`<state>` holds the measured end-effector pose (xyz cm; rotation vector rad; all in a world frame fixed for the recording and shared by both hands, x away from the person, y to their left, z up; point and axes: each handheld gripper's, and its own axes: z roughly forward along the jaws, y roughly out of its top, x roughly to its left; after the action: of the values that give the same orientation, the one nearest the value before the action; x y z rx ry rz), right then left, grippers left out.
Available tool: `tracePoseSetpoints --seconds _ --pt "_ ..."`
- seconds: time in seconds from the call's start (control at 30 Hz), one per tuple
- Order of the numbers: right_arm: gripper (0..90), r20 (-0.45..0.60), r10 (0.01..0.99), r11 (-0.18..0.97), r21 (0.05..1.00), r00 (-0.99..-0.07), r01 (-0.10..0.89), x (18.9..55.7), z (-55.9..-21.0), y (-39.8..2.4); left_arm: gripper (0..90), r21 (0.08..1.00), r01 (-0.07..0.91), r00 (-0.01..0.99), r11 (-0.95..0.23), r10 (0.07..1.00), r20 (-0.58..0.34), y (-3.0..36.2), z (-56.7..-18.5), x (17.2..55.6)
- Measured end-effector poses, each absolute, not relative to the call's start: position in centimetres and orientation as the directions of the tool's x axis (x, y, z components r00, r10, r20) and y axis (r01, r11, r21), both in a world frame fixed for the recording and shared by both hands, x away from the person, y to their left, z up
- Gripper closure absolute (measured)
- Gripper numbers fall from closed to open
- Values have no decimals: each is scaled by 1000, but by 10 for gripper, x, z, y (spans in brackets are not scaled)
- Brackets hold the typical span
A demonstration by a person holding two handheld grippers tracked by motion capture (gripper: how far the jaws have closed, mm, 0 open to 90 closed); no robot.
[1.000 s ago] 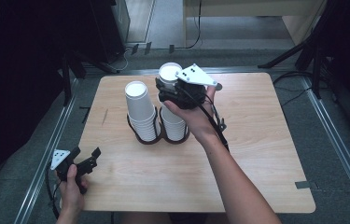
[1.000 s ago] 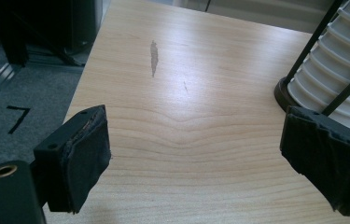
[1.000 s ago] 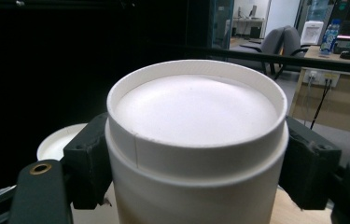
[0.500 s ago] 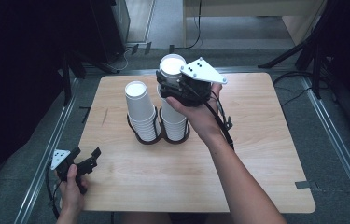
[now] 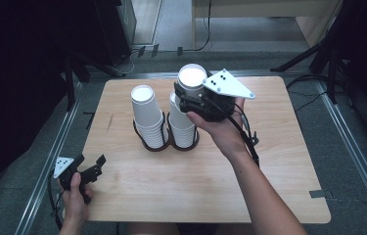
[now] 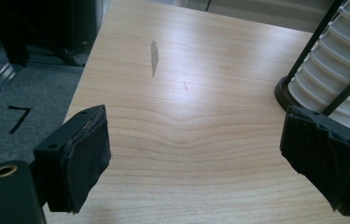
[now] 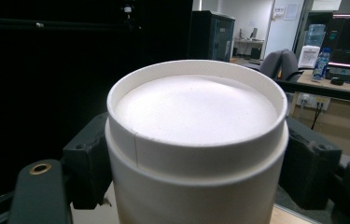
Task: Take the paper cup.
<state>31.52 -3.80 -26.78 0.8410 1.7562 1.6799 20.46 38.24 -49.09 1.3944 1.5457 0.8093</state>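
Cup (image 5: 192, 78) sits upright, base up, clamped in my right claw (image 5: 187, 98) directly above the right stack (image 5: 182, 127); my left claw (image 5: 89, 169), jaws apart, idles well left of the stacks.

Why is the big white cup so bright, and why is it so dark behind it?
Right gripper view: the paper cup sits close under strong light, nearly washed out, with an unlit black backdrop at left. Left gripper view: glare whitens the table. High view: even light, dark surroundings.

A: My rigs? Black two-jaw right gripper (image 5: 185, 93) w/ grey triangular plate, dark dots, black cable.

B: Left?

A: Black left gripper (image 5: 92, 165), same plate, worn pads (image 6: 88, 154). Forearms bare.
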Motion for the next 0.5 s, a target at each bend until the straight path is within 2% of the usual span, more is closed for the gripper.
tracePoseSetpoints --seconds 0.5 --pt "229 17 765 43 996 -644 77 295 -293 -73 83 898 409 12 160 983 -181 382 -491 204"
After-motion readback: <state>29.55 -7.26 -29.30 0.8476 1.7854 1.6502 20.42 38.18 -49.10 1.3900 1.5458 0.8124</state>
